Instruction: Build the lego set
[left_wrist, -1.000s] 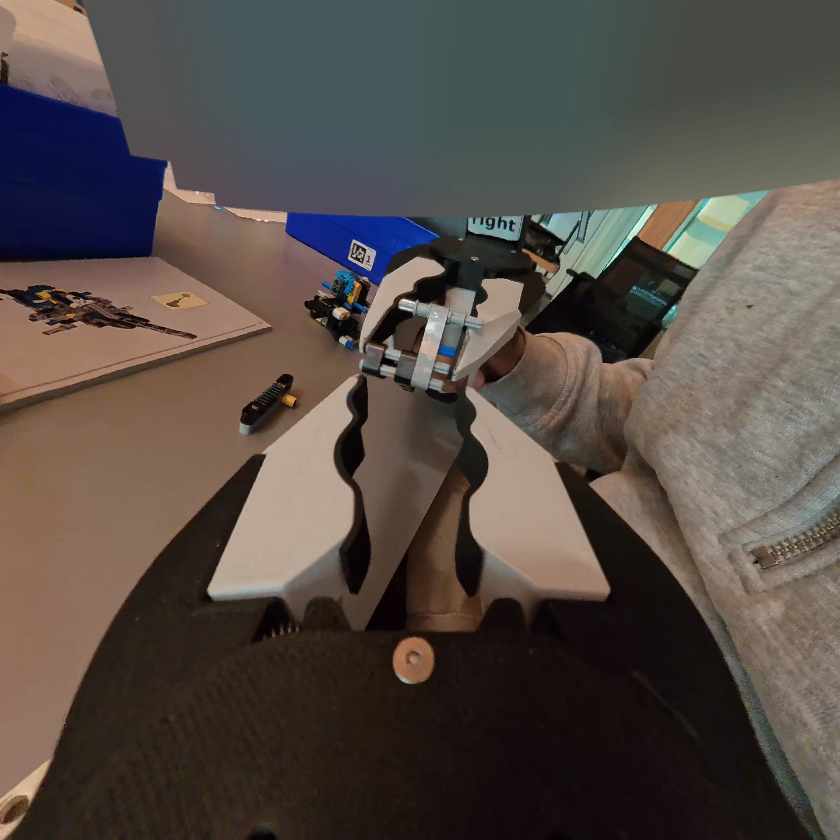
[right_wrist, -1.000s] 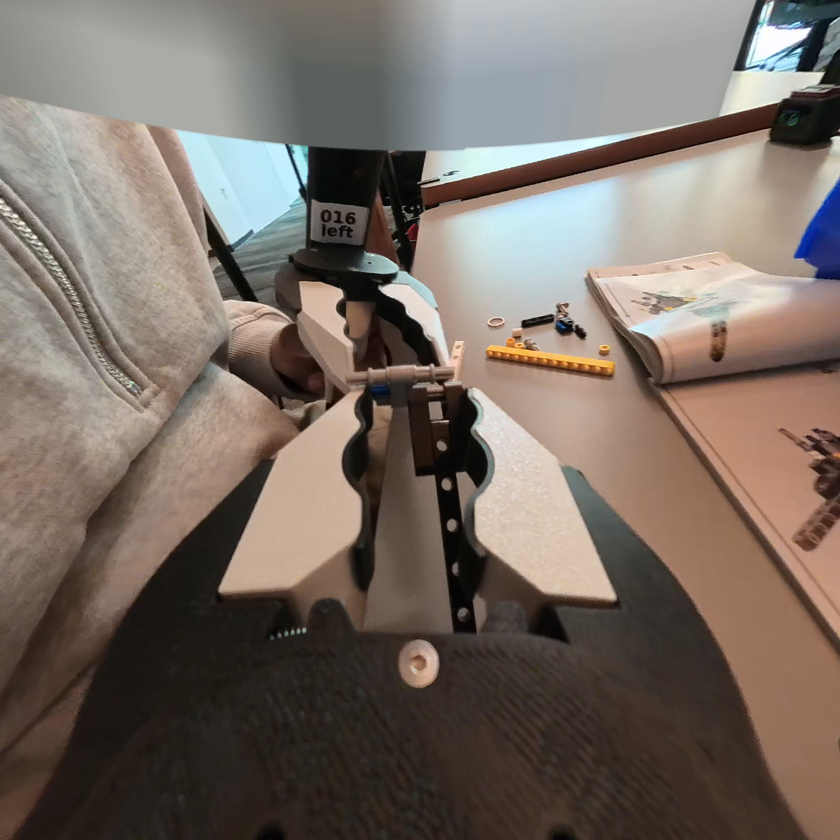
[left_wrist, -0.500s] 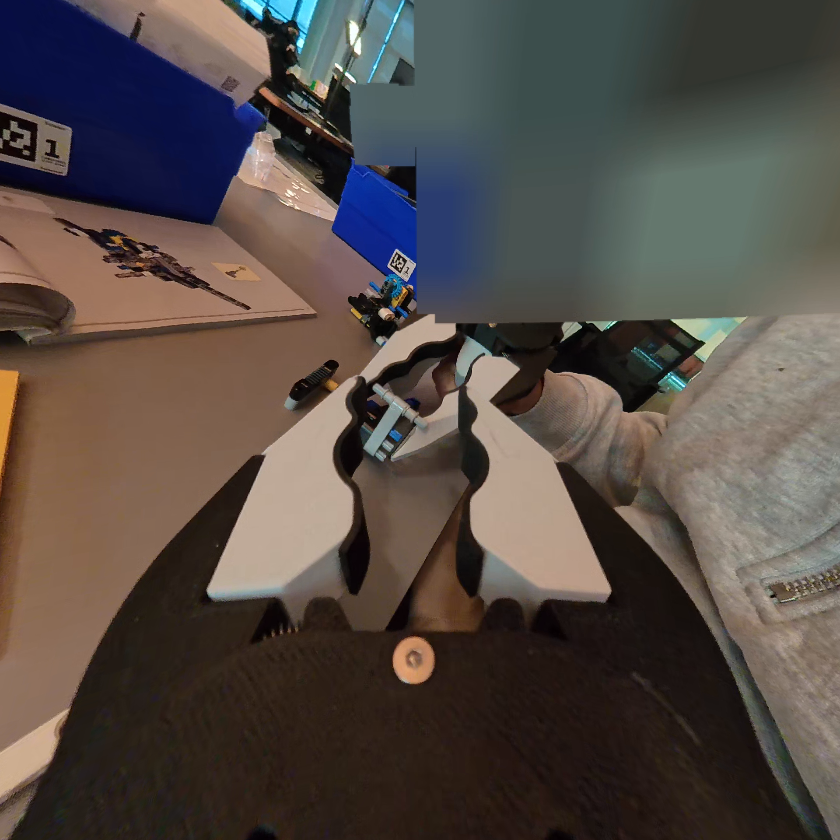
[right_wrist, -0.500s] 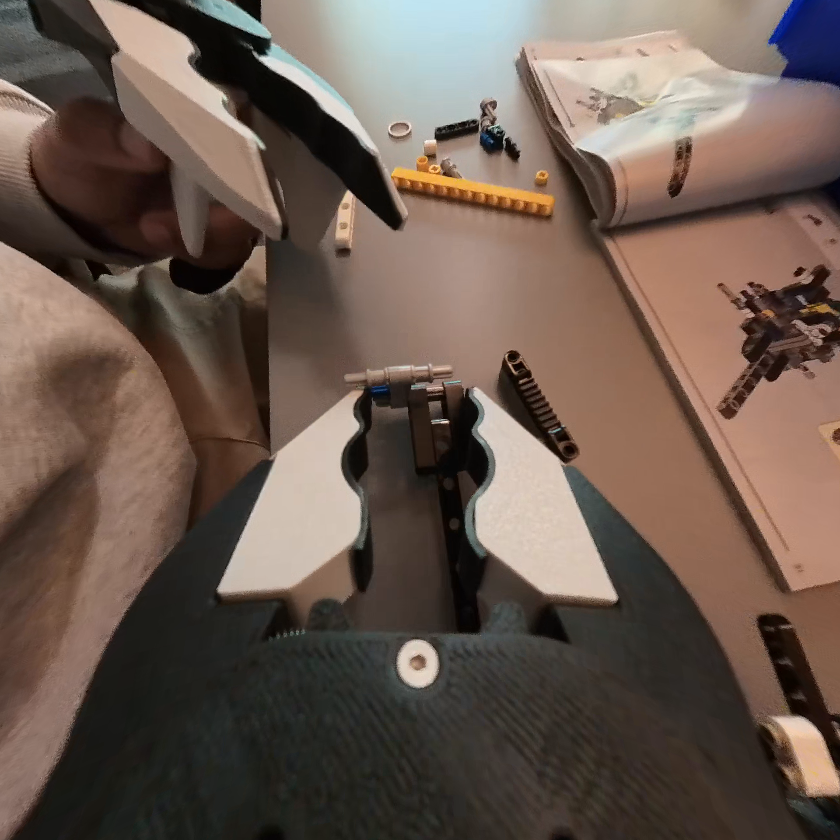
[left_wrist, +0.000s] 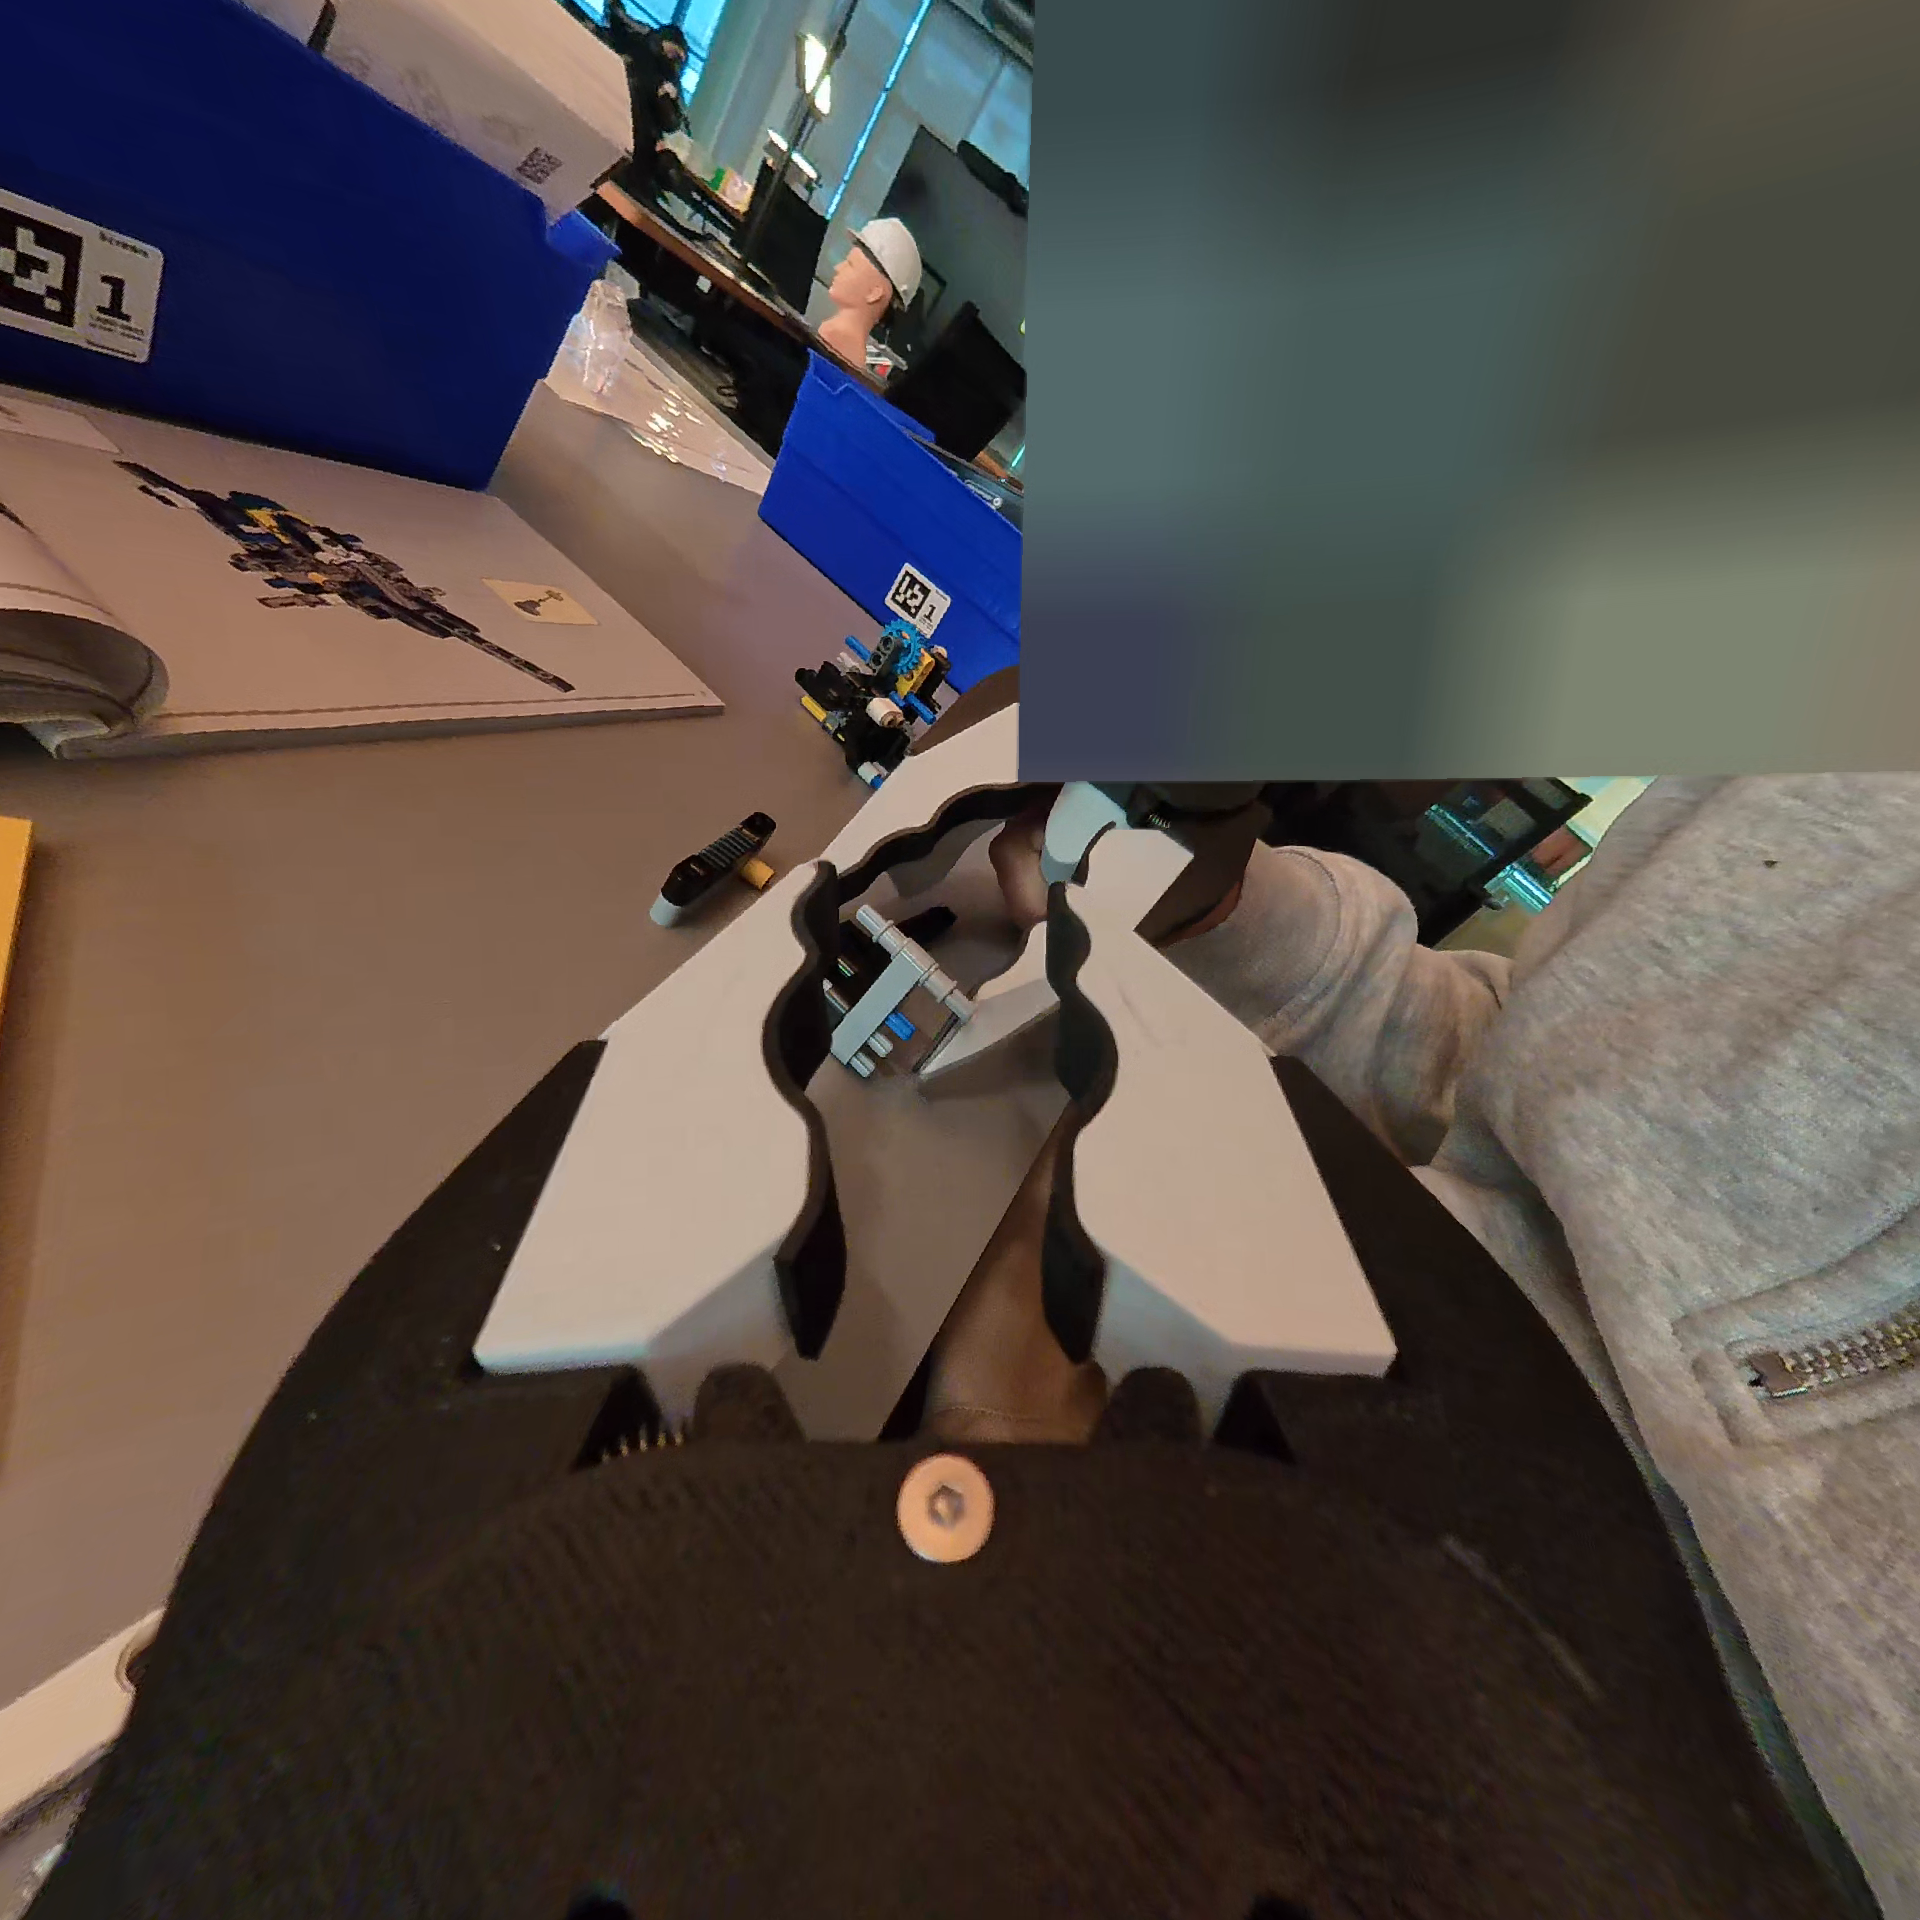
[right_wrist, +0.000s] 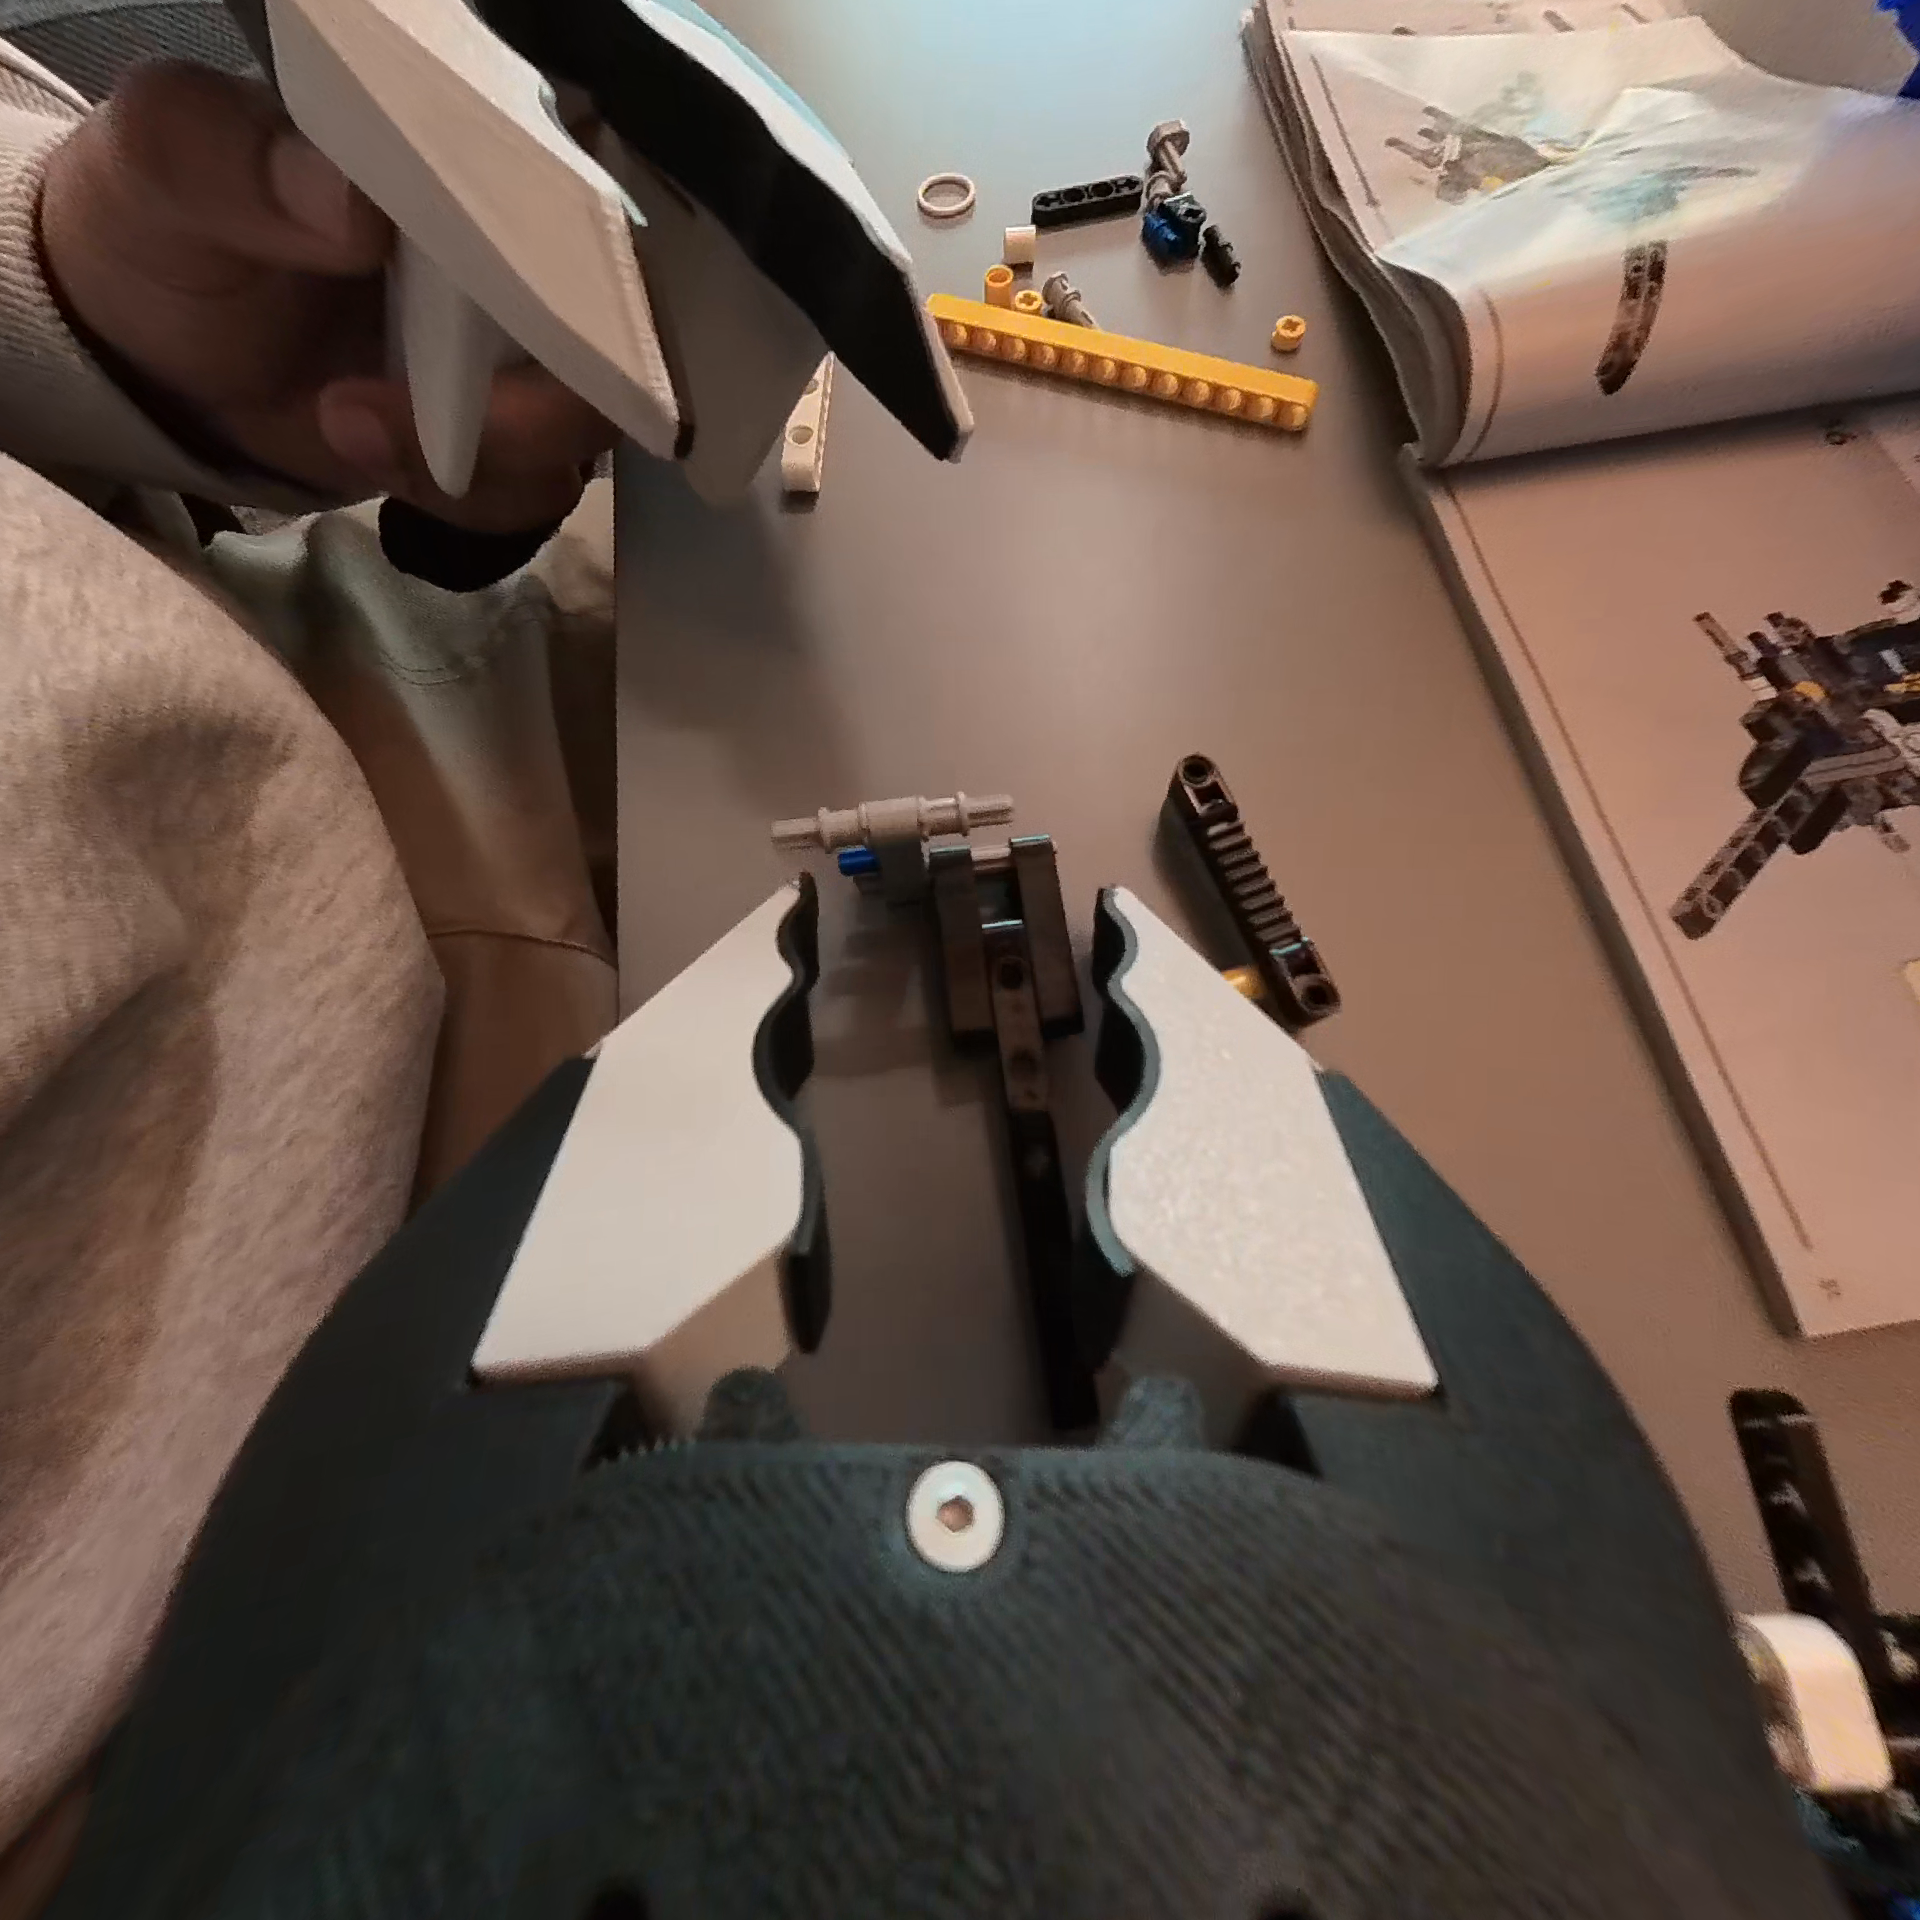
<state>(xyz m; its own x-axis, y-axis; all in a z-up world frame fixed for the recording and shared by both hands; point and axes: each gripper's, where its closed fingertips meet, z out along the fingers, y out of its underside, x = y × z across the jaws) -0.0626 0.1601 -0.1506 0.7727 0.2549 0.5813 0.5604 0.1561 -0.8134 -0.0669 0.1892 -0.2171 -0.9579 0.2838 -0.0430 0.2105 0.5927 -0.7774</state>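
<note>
A small lego assembly (right_wrist: 997, 935), a black beam with dark grey pieces and a light grey axle across its far end, lies on the grey table. My right gripper (right_wrist: 951, 894) is open around it, and neither finger touches it. My left gripper (left_wrist: 935, 883) is open and empty, held above the table. It also shows at the upper left of the right wrist view (right_wrist: 805, 447), with a hand behind it. In the left wrist view the assembly (left_wrist: 894, 987) lies beyond my left fingertips, between the right gripper's fingers (left_wrist: 987, 1029).
A black gear rack (right_wrist: 1247, 894) lies right of the assembly. A long yellow beam (right_wrist: 1122, 353), a white beam (right_wrist: 810, 426) and several small pieces (right_wrist: 1101, 197) lie farther off. An open instruction booklet (right_wrist: 1662, 935) lies to the right. Blue bins (left_wrist: 291, 260) and a part-built model (left_wrist: 878, 696) stand behind. Some 7 centimetres of space lies between my two pairs of fingers.
The grippers faced each other in the air with the assembly in my right gripper. The right gripper came down to the table and opened, leaving the assembly lying there. The left gripper drew away.
</note>
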